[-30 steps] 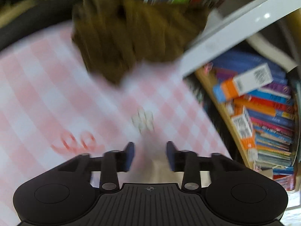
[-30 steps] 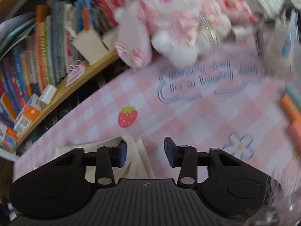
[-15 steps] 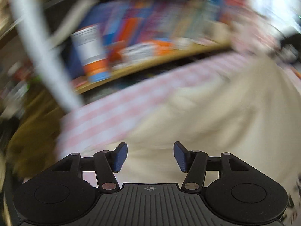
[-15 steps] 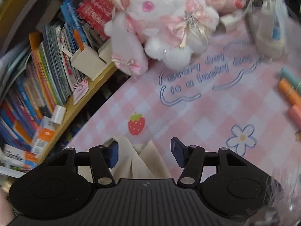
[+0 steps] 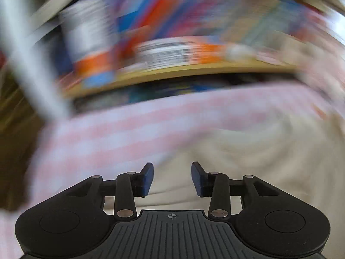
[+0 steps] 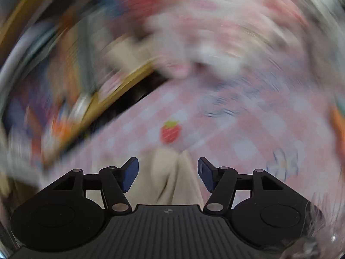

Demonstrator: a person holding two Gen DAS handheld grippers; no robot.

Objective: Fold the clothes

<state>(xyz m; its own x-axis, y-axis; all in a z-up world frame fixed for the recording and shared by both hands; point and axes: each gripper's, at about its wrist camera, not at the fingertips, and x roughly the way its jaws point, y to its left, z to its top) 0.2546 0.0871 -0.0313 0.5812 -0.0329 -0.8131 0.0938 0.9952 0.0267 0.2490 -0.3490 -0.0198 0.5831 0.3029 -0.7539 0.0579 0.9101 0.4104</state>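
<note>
A cream garment (image 5: 248,155) lies on the pink checked tablecloth (image 5: 112,129), filling the lower right of the blurred left wrist view. My left gripper (image 5: 172,178) is open and empty just above its near edge. In the right wrist view a folded point of the same cream cloth (image 6: 172,172) lies between the open fingers of my right gripper (image 6: 168,173), which hold nothing. Both views are smeared by motion.
A wooden shelf edge (image 5: 172,73) with rows of books (image 5: 168,49) runs behind the table. A white plush toy (image 6: 207,49) sits at the back of the cloth, near a printed strawberry (image 6: 170,130). An orange pen (image 6: 338,120) lies at the right.
The left gripper has swung from a brown garment toward the bookshelf and settled over the cream garment. The right gripper has opened wider and is turning fast over the cloth's folded point.
</note>
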